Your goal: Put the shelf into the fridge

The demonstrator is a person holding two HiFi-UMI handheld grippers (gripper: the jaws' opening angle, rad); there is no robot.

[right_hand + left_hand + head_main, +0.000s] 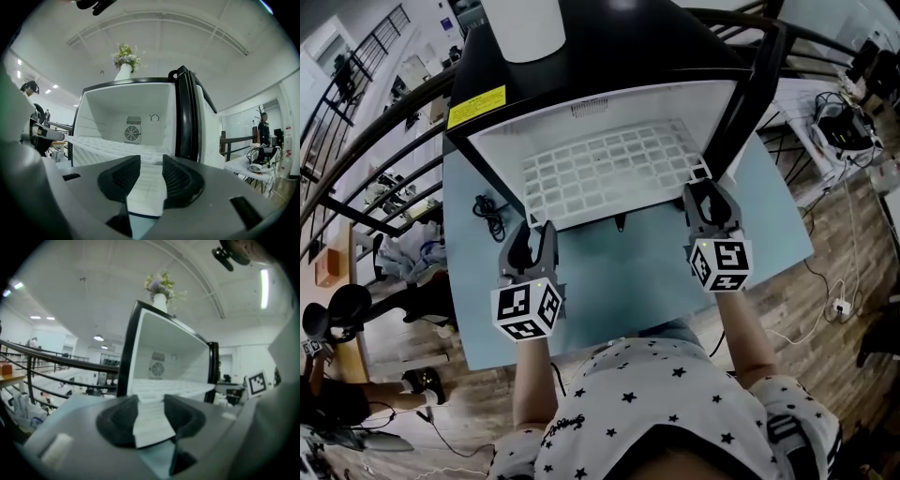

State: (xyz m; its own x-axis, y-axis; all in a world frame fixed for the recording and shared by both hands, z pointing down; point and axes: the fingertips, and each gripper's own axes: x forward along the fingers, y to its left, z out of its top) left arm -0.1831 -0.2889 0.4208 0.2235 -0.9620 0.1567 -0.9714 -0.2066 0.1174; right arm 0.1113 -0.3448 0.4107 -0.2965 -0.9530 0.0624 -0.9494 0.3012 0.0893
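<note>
Your room is bright, lit by long ceiling lights (265,287). The white fridge (609,141) glows evenly inside, with only soft shadows. Both gripper views bend round with black corners, and the left one looks blurry up close.

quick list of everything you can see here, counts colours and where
fridge: one, black outside and white inside, on the table, door open at its right
shelf: one, white grid, partly inside the fridge, front edge sticking out
vase: one, white, on top of the fridge
flowers: one bunch, pale, in the vase
label: one, yellow, on the fridge top near its front left edge
cable: one, black, coiled on the table left of the fridge
table: one, light blue, under the fridge
left gripper: one, grey, shut on the shelf's front left corner
right gripper: one, grey, shut on the shelf's front right corner
shirt: one, white with black stars, bottom of the head view
</note>
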